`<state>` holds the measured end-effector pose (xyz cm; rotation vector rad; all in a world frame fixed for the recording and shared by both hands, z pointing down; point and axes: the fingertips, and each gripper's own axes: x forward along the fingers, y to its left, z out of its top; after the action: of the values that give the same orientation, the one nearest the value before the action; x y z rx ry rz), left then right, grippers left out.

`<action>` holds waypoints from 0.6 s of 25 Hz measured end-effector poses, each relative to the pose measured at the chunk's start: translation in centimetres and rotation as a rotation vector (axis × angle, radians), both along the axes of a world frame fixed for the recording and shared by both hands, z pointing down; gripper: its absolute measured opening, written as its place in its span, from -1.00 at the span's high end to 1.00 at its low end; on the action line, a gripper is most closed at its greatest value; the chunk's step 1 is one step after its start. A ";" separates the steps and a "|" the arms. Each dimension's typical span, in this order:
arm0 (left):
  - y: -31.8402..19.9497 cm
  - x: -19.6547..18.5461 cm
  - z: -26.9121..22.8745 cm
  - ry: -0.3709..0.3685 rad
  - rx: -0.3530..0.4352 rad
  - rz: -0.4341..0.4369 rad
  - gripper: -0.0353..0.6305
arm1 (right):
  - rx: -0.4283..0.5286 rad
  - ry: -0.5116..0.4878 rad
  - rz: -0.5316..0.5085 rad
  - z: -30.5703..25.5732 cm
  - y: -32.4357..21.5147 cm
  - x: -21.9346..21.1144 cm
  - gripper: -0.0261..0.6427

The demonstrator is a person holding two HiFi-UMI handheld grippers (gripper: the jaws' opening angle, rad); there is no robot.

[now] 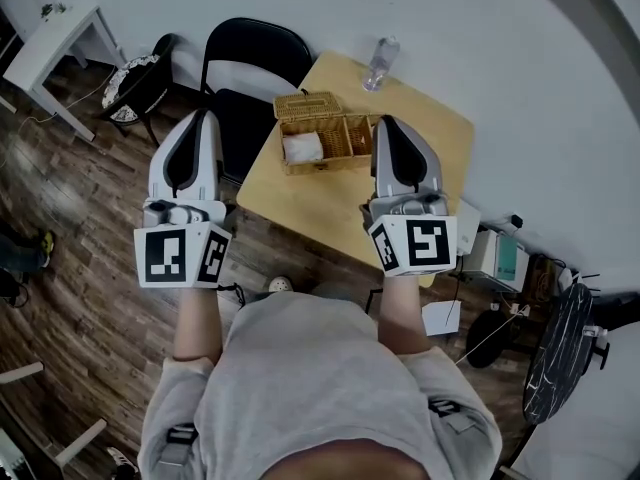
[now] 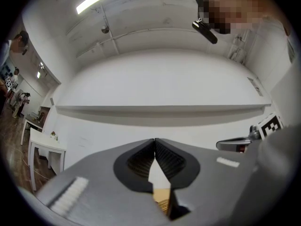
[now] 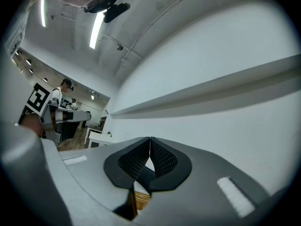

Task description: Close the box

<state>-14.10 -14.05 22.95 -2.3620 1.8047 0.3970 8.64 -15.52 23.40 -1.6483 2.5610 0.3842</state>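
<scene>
A wicker box [image 1: 322, 131] sits open on the small wooden table [image 1: 300, 198], its lid tipped up at the back and a white cloth [image 1: 302, 148] in its left compartment. My left gripper [image 1: 204, 116] hangs shut over the black chair, left of the box and apart from it. The right gripper [image 1: 385, 121] is shut just right of the box's right end. Both gripper views look up at the white wall; the left gripper [image 2: 154, 140] and the right gripper [image 3: 150, 139] have their jaw tips touching, with a sliver of wicker [image 3: 141, 197] below.
A clear plastic bottle [image 1: 380, 64] stands at the table's far corner. A black folding chair [image 1: 248, 78] stands left of the table, a second chair [image 1: 140, 83] and a white side table [image 1: 55, 43] farther left. Boxes and cables [image 1: 495, 258] lie on the floor at right.
</scene>
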 end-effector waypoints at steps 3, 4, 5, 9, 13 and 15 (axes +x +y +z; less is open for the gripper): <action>-0.5 -0.5 0.9 0.018 -0.017 0.010 0.72 | -0.015 0.010 0.006 0.6 -0.1 -0.5 0.91; -0.6 -0.6 1.2 0.023 -0.022 0.013 0.72 | -0.020 0.011 0.008 0.7 -0.1 -0.5 0.91; -0.7 -0.6 1.4 0.026 -0.027 0.017 0.72 | -0.024 0.010 0.009 0.9 -0.1 -0.5 0.91; -1.0 -0.9 2.1 0.032 -0.043 0.020 0.72 | -0.020 -0.014 -0.014 1.0 -0.3 -0.6 0.91; -1.0 -1.8 2.5 0.034 -0.047 0.005 0.72 | -0.007 -0.035 -0.075 0.4 -0.6 -1.5 0.91; -1.2 -2.4 2.5 0.035 -0.042 -0.009 0.72 | -0.013 -0.035 -0.090 0.2 -1.1 -1.8 0.91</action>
<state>-16.47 -15.29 25.43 -2.3891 1.8563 0.4060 6.81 -16.60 23.59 -1.5225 2.6062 0.3307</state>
